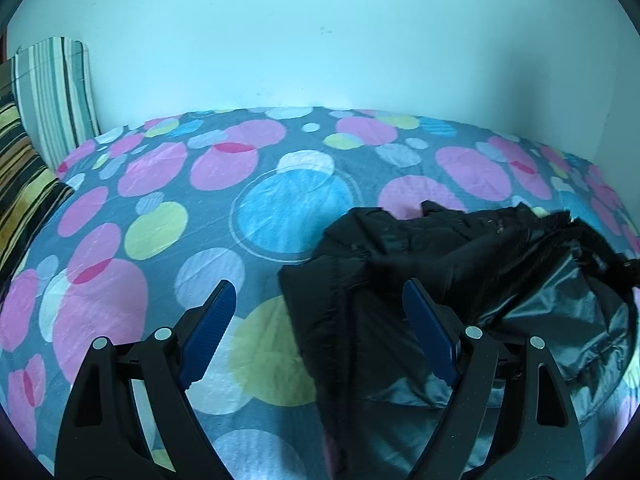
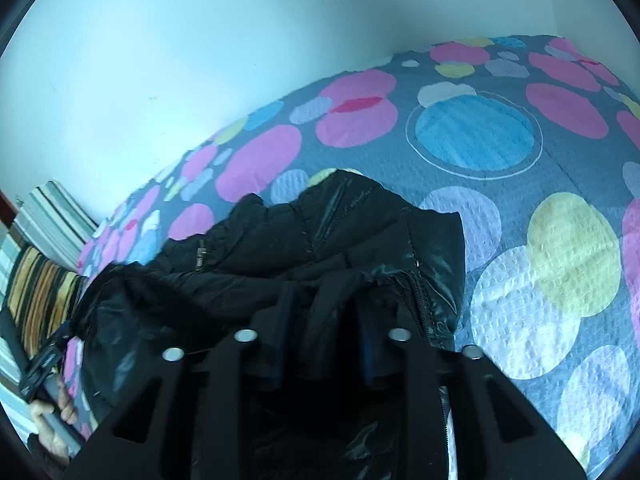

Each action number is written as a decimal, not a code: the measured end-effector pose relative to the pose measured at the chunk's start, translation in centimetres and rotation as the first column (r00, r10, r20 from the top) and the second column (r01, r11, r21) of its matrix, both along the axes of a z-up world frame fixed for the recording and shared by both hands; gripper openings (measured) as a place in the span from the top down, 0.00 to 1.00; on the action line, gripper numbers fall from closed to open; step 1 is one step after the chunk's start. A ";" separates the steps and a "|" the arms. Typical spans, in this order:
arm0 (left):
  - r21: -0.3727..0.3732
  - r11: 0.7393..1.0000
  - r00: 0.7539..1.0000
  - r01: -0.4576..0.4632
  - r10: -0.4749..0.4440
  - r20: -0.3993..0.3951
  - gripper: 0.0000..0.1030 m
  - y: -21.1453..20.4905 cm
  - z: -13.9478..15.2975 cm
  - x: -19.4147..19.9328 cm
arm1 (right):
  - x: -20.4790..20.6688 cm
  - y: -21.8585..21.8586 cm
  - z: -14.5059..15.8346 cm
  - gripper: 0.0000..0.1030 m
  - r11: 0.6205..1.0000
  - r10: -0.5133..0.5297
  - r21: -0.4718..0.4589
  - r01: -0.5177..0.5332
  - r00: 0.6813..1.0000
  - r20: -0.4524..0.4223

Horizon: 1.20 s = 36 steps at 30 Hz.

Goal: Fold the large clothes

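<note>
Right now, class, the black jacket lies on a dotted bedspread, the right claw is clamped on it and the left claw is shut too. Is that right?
Not quite. The left claw is open, its blue pads spread wide, as the left wrist view shows. The black jacket does lie on the dotted bedspread, and the right claw is clamped on it.

Left gripper [image 1: 318,300] held level, jaws spread wide, nothing between the blue pads [image 1: 208,334]. Right gripper [image 2: 326,316] closed on black fabric.
</note>
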State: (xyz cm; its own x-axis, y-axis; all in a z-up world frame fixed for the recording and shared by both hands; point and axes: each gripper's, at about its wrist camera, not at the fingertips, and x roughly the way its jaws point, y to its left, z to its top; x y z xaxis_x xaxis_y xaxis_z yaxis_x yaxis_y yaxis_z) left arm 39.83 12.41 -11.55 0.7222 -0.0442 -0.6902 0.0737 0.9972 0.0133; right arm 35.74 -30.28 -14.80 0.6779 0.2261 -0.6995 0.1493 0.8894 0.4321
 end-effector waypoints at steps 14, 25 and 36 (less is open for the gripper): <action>-0.030 0.996 0.997 0.078 -0.078 -0.015 0.18 -0.7 0.1 0.3 | -2.0 -1.3 2.7 0.35 0.994 0.071 -0.091 -0.062 0.992 0.102; 0.000 0.985 0.983 0.175 -0.175 -0.050 0.17 -3.4 -0.3 3.3 | -0.8 -0.2 2.1 0.30 0.965 0.230 -0.159 -0.210 0.966 0.118; 0.045 0.976 0.967 0.214 -0.206 -0.147 0.80 -5.1 -2.2 6.2 | 5.1 1.1 -0.1 0.78 0.938 0.234 -0.259 -0.232 0.972 -0.024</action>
State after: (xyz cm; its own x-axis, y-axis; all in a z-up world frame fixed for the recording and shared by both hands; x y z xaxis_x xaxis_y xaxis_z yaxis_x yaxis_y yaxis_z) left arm 45.99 7.32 -13.70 0.5964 -0.1401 -0.7903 0.2867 0.9569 0.0467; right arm 40.86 -29.16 -14.87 0.6332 0.1905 -0.7502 -0.0777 0.9800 0.1832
